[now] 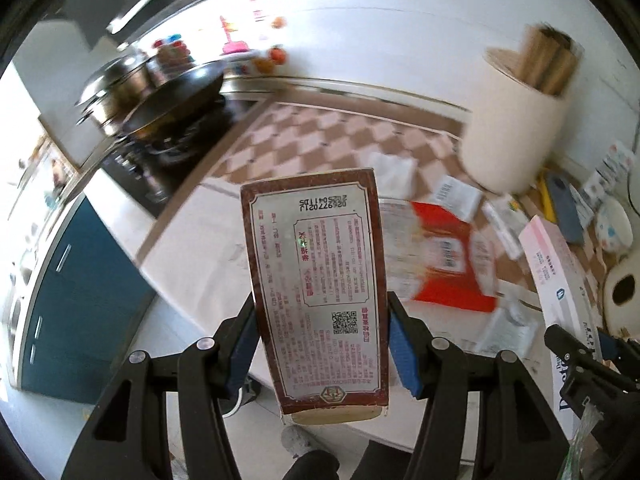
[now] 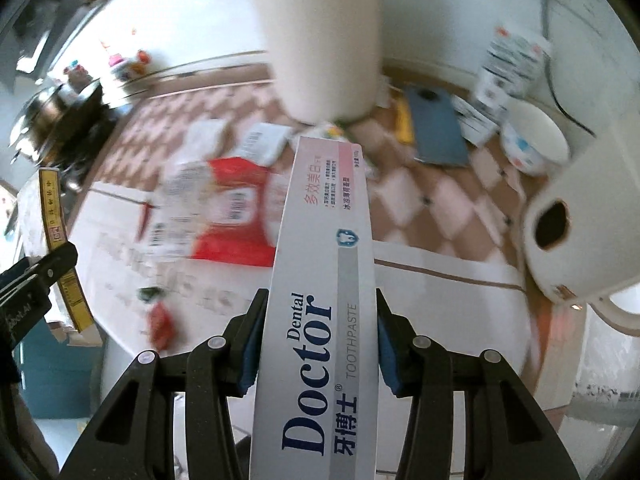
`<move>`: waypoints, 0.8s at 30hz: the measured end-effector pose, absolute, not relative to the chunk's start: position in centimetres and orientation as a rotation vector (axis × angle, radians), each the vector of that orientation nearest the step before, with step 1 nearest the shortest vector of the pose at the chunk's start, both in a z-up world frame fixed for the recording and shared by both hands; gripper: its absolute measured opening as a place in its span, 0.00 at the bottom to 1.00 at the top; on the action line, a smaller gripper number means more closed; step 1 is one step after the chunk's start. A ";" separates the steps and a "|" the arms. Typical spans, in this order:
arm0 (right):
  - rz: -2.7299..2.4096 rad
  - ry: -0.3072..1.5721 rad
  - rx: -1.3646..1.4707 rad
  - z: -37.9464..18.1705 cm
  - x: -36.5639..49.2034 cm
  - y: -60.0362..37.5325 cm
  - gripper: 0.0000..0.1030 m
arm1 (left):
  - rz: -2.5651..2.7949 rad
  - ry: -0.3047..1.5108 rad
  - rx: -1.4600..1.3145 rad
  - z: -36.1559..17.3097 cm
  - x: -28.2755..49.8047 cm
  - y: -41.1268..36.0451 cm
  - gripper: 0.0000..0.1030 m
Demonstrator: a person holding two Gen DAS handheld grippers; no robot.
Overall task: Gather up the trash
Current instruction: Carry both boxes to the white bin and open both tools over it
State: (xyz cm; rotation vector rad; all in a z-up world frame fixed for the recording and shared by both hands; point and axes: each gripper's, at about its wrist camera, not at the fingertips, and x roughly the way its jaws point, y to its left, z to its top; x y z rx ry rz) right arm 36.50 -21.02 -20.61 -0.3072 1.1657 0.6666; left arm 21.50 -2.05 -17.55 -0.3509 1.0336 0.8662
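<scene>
Between left tool (image 1: pixel 322 344) pads: brown carton (image 1: pixel 318 280).

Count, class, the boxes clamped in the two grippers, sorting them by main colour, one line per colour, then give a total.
Brown-bordered box, in the left gripper: 1
White toothpaste box, in the right gripper: 1
Total: 2
</scene>
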 end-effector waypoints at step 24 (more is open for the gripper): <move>1.179 1.268 -0.737 -38.2 -0.4 9.7 0.47 | 1.286 1.132 -0.947 -41.0 -19.8 20.3 0.54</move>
